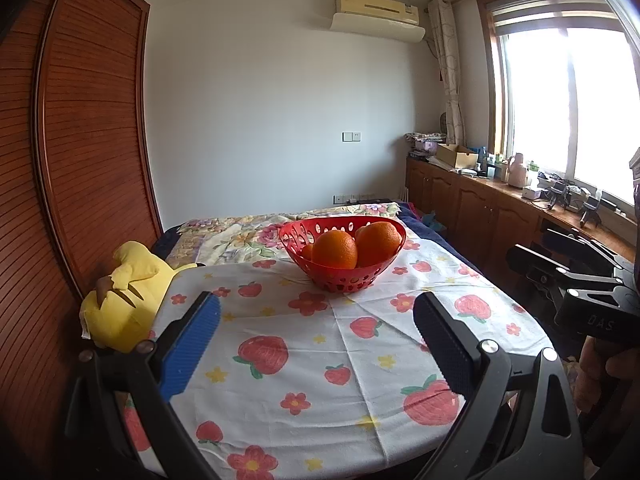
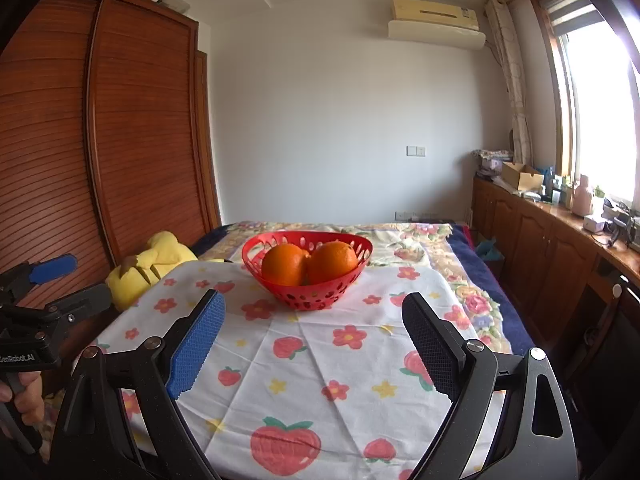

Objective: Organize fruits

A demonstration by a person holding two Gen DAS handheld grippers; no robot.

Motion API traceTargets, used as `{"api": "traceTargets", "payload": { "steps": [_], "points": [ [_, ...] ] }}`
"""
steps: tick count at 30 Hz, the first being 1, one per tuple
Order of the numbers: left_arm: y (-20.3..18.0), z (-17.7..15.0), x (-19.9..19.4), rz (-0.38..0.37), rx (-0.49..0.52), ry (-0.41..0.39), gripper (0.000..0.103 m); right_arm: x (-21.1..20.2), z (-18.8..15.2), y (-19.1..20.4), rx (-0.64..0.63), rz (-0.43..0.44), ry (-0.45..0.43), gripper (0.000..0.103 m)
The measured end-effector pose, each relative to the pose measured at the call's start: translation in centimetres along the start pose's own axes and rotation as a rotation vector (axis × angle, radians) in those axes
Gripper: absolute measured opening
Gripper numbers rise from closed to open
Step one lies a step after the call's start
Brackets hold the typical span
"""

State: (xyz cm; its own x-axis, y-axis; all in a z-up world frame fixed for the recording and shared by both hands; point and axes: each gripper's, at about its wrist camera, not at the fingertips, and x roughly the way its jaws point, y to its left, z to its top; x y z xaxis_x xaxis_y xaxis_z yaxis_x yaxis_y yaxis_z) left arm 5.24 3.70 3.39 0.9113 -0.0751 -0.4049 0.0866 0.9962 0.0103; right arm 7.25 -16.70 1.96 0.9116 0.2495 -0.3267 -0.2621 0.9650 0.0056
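Holding both empty, wide-spread tools, left gripper (image 1: 316,332) and right gripper (image 2: 312,332), short of the red basket (image 2: 344,242) with its oranges (image 2: 285,265) on the tabletop (image 2: 320,364), I judge a careless reach could tip it.

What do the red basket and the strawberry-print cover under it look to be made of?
Red basket: likely moulded plastic, slightly glossy, with even punched holes around its wall. Strawberry-print cover: thin woven fabric, probably cotton, matte, with fold creases and small wrinkles.
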Motion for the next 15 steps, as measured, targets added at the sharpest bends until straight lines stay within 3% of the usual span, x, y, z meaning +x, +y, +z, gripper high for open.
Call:
{"api": "traceTargets", "payload": {
  "steps": [15],
  "points": [
    [0.02,0.1,-0.28,-0.002,-0.001,-0.005,0.098,0.09,-0.16,0.09,0.001,0.002,-0.005,0.092]
  ]
}}
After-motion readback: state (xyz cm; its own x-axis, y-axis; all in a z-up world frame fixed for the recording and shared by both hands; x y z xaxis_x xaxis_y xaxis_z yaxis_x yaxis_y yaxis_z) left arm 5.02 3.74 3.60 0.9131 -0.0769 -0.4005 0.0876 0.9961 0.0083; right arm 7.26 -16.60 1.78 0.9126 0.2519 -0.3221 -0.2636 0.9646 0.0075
